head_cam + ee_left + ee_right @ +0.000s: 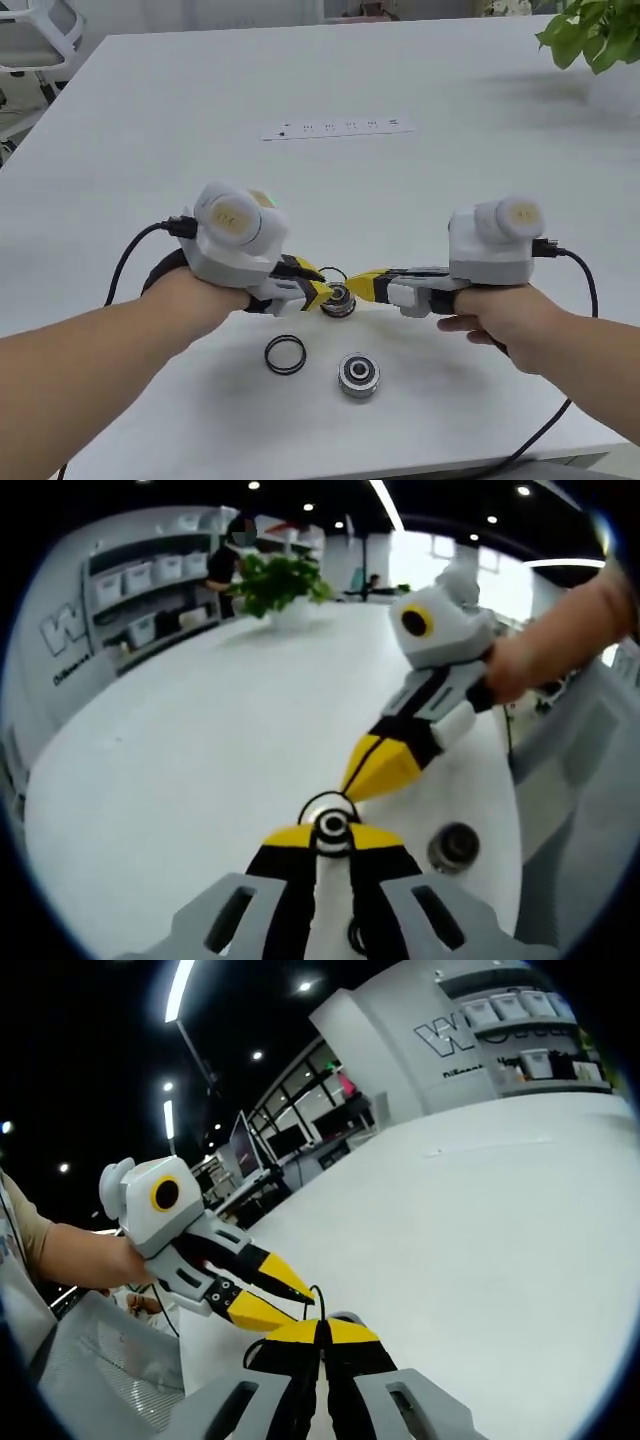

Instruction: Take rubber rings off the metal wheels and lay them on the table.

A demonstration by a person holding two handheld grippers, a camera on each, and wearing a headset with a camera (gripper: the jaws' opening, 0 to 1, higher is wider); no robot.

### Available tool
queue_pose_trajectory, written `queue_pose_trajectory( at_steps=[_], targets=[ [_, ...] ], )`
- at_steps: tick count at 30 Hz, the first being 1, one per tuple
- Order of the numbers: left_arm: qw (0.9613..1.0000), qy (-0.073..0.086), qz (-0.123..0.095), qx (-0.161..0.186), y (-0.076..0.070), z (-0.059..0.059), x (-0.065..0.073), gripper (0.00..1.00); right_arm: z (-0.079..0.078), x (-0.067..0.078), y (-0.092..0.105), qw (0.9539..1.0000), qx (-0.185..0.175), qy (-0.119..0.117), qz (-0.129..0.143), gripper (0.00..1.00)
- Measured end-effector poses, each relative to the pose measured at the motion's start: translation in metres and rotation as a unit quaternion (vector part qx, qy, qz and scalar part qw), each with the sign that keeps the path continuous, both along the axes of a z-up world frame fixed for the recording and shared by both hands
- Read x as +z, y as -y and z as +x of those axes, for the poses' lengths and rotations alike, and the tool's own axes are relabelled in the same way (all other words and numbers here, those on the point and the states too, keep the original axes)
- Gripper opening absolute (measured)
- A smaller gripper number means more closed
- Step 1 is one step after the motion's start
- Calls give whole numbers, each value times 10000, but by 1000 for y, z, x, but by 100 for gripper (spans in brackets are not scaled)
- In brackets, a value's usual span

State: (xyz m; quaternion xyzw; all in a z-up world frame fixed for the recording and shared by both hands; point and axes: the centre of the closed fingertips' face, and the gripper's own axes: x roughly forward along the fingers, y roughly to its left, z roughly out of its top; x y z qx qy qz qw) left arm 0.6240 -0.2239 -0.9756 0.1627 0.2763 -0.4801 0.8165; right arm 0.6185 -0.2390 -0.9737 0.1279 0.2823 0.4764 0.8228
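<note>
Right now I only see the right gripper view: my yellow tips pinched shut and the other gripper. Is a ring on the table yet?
Observer: Yes. The head view shows one loose ring lying flat on the table, nearer the person than the left gripper.
Operator: Any more wheels?
Observer: A second wheel sits on the table just right of that ring, apart from it.
Operator: What is the other gripper holding?
Observer: The left gripper view shows it clamped on the held wheel, and your right gripper appears to pinch a thin black ring looping up from it.
</note>
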Motion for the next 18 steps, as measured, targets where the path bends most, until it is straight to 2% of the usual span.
queue_pose_trajectory(
  at_steps=[9,18],
  targets=[
    [9999,123,-75,-85,-8,-15,19,21,0,12,-4,9999,75,82,76,0],
    [9997,147,-213,-38,-22,-23,32,31,-6,21,-12,9997,189,135,114,0]
  ],
)
